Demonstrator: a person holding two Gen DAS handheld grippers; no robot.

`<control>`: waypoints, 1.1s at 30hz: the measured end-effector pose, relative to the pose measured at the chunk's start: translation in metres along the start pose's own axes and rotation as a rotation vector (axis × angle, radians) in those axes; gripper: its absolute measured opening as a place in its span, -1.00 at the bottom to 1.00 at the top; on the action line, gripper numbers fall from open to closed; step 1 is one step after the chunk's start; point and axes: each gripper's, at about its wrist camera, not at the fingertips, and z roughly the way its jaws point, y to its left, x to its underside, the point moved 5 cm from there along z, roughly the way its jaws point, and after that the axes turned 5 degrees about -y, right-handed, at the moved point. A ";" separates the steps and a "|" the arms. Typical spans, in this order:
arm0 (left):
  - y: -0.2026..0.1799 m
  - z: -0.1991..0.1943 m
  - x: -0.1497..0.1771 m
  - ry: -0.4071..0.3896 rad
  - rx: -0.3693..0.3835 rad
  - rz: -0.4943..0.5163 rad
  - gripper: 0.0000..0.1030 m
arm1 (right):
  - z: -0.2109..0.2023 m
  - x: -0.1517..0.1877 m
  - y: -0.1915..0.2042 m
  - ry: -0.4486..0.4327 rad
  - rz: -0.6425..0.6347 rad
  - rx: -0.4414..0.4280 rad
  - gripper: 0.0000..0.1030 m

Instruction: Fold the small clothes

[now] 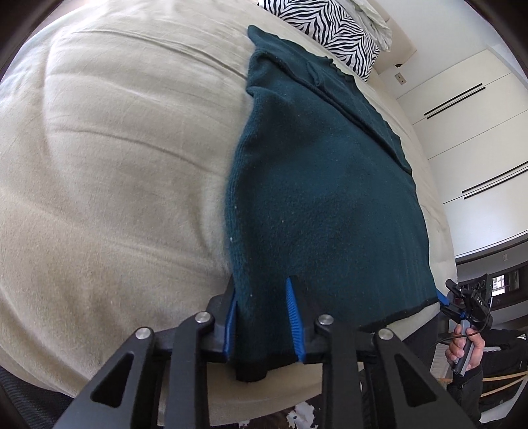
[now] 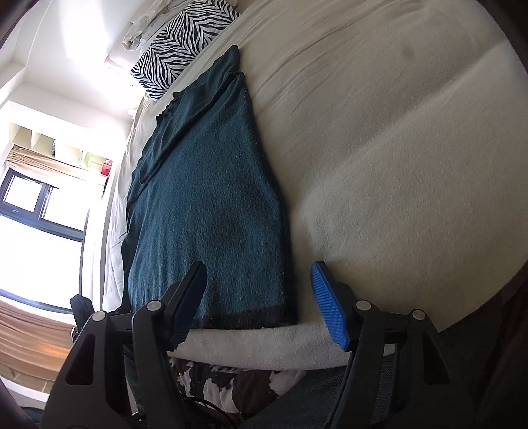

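A dark teal knit garment (image 1: 316,184) lies flat on the beige bed (image 1: 109,171), folded lengthwise, with its dark hem at the bed's near edge. My left gripper (image 1: 262,287) is shut on the garment's near left hem corner, the fabric pinched between its blue pads. My right gripper (image 2: 260,274) is open, its jaws wide apart around the garment's (image 2: 204,204) near right hem corner without touching it. The right gripper also shows in the left wrist view (image 1: 445,298), at the hem's right corner.
A zebra-print pillow (image 1: 326,29) lies at the far end of the bed, also in the right wrist view (image 2: 178,43). White wardrobe doors (image 1: 468,132) stand to the right. A window (image 2: 36,204) is on the left. A cowhide rug (image 2: 231,386) lies below the bed edge.
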 end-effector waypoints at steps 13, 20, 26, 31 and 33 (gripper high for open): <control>0.003 0.002 0.009 0.028 0.033 -0.029 -0.86 | 0.021 0.010 -0.007 0.063 0.032 -0.008 -0.74; 0.003 -0.019 0.004 -0.039 0.123 -0.089 -0.88 | 0.007 0.005 0.012 -0.007 -0.031 -0.016 -0.88; -0.009 -0.050 -0.016 -0.140 0.257 -0.147 -0.89 | -0.010 -0.017 0.038 -0.083 -0.036 -0.095 -0.88; -0.026 -0.067 -0.044 -0.208 0.368 -0.175 -0.89 | -0.018 -0.045 0.065 -0.144 -0.037 -0.174 -0.88; -0.031 -0.071 -0.057 -0.228 0.414 -0.193 -0.89 | -0.019 -0.058 0.074 -0.165 -0.027 -0.206 -0.88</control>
